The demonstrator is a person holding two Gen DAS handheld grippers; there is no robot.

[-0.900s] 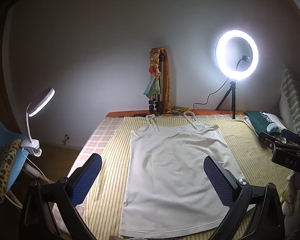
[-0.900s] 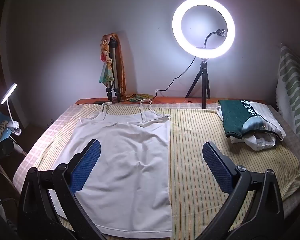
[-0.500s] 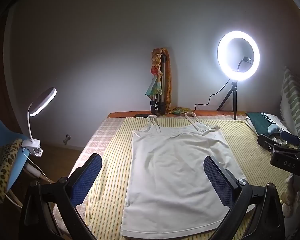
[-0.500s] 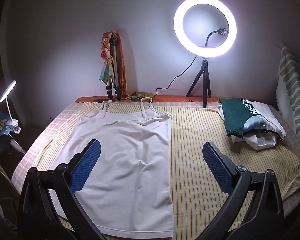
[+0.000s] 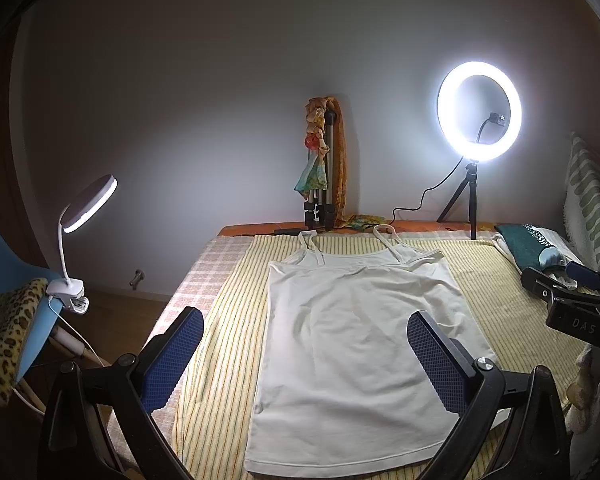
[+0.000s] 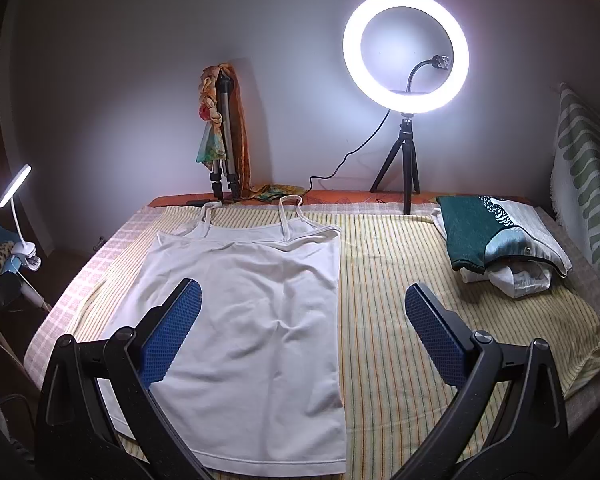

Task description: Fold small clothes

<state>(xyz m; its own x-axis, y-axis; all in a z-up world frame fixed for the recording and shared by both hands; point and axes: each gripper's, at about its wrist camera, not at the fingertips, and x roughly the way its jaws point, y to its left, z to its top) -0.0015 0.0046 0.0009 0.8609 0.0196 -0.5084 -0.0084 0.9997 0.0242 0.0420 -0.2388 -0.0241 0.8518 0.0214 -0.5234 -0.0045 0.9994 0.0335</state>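
A white strappy camisole (image 5: 360, 344) lies flat on the striped yellow bedspread (image 5: 228, 344), straps toward the wall, hem toward me. It also shows in the right wrist view (image 6: 252, 320). My left gripper (image 5: 306, 356) is open and empty, held above the camisole's lower half. My right gripper (image 6: 302, 332) is open and empty, above the camisole's right edge; the right gripper's body shows at the right of the left wrist view (image 5: 572, 304).
A pile of folded clothes (image 6: 500, 244) sits at the bed's far right. A ring light on a tripod (image 6: 406, 56) and a folded tripod with scarves (image 6: 222, 132) stand at the bed's far edge. A clip lamp (image 5: 80, 236) and a blue chair (image 5: 12, 292) are left.
Both grippers have drifted slightly, so the scene has shifted a little in both views. The camisole has not moved and both grippers stay open.
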